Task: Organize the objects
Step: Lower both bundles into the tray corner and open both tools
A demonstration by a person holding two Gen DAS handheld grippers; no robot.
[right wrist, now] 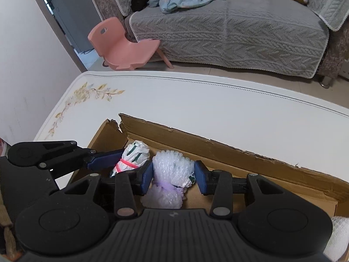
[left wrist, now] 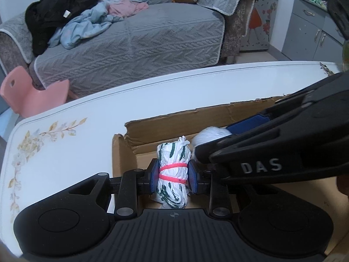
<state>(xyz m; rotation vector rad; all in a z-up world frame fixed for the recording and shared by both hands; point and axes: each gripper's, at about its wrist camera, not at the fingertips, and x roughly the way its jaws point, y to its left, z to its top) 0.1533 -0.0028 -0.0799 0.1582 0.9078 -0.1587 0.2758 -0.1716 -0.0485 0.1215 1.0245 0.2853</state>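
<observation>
An open cardboard box [left wrist: 165,126] stands on the white table [left wrist: 152,91]. My left gripper [left wrist: 173,175] is shut on a white-and-green plastic bag roll [left wrist: 173,170] tied with pink bands, held inside the box. My right gripper [right wrist: 173,174] sits around a bubble-wrap bundle [right wrist: 172,170] with a purple band, also inside the box [right wrist: 218,148]; its pads touch the bundle's sides. The bag roll [right wrist: 133,157] and the left gripper [right wrist: 104,159] show at the left in the right wrist view. The right gripper [left wrist: 218,144] crosses the left wrist view from the right, with the bundle [left wrist: 209,136] at its tips.
A grey sofa [left wrist: 130,43] with piled clothes [left wrist: 72,15] stands beyond the table. A pink child's chair [right wrist: 124,48] stands on the floor by the sofa. Grey cabinets [left wrist: 312,28] are at the far right. The table [right wrist: 196,100] has a flower print at its left end.
</observation>
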